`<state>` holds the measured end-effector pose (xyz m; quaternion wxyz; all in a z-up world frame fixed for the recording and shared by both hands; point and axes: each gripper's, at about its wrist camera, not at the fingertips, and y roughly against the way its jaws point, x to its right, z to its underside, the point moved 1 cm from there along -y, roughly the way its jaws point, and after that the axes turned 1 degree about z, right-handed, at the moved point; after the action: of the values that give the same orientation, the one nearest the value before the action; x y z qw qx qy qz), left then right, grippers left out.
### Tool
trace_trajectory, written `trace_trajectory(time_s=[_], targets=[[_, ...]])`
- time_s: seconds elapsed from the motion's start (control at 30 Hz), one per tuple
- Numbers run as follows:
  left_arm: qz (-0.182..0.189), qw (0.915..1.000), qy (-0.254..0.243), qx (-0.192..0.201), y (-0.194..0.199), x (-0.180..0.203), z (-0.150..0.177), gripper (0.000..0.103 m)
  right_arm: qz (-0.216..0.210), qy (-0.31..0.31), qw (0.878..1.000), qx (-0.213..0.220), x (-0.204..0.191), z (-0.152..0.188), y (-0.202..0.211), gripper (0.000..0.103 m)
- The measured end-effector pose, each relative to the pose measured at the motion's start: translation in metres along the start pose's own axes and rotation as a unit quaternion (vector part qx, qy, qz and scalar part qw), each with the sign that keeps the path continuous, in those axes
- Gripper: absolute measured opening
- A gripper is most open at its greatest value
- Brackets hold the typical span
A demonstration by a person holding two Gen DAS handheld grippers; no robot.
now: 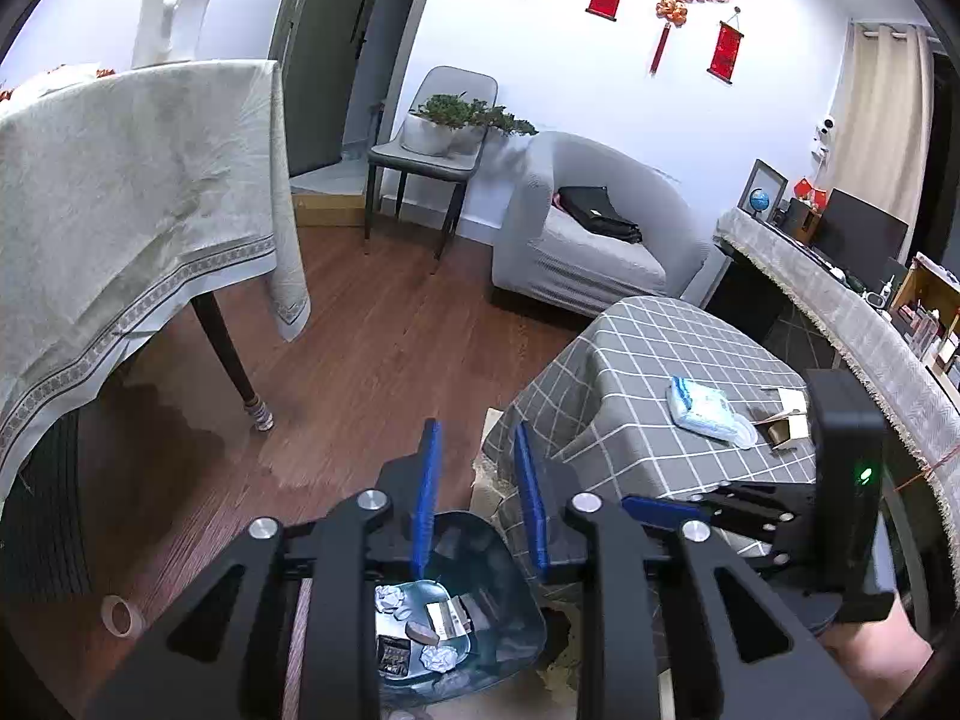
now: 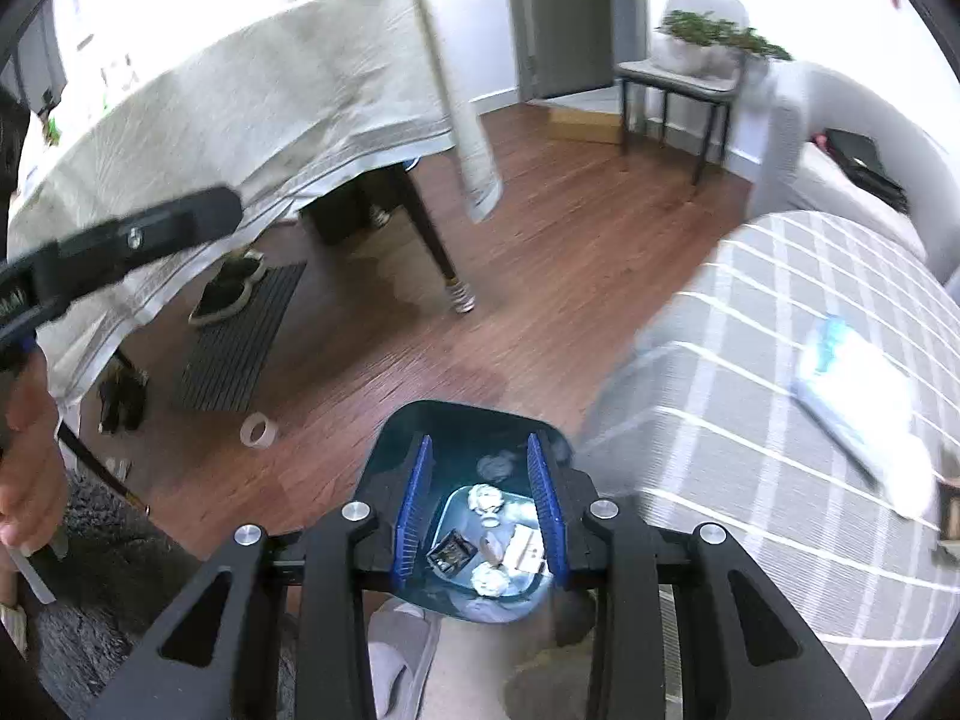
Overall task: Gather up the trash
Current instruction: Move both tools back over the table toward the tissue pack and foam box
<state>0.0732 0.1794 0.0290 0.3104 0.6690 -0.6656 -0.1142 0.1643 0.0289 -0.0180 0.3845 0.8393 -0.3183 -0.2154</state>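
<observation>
A blue trash bin (image 1: 510,612) stands on the floor beside the small checked table. It holds crumpled paper balls (image 2: 489,498), a dark packet (image 2: 450,552) and card pieces (image 2: 522,549). My left gripper (image 1: 477,429) hovers over the bin's near side, its blue fingers apart with nothing between them. My right gripper (image 2: 478,441) hangs straight above the bin's mouth, also open and empty. On the checked table (image 1: 600,372) lie a blue-white tissue packet (image 1: 708,411) and a torn cardboard box (image 1: 786,420). A tape roll (image 2: 258,429) lies on the wooden floor.
A dining table under a beige cloth (image 1: 132,192) fills the left, with its dark leg (image 1: 231,360) near the bin. A grey armchair (image 1: 588,240) and a chair with a plant (image 1: 438,138) stand at the back. A ribbed mat (image 2: 240,336) lies under the dining table.
</observation>
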Motion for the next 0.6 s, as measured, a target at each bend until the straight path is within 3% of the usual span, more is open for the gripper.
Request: trace_trajectory(time_s=[0.2, 0.37, 0.6], targets=[[0.01, 0.9998, -0.017, -0.004, -0.01, 0.024, -0.001, 0.036, 0.026, -0.03, 0.999, 0.016, 0.036, 0.01, 0.023, 0.033], [0.021, 0.9983, -0.054, -0.011, -0.022, 0.057, 0.003, 0.05, 0.05, -0.042, 0.997, 0.029, 0.057, 0.021, 0.042, 0.033], [0.027, 0.9936, -0.108, -0.018, -0.042, 0.101, 0.009, 0.055, 0.076, -0.071, 0.993, 0.051, 0.092, 0.037, 0.072, 0.034]])
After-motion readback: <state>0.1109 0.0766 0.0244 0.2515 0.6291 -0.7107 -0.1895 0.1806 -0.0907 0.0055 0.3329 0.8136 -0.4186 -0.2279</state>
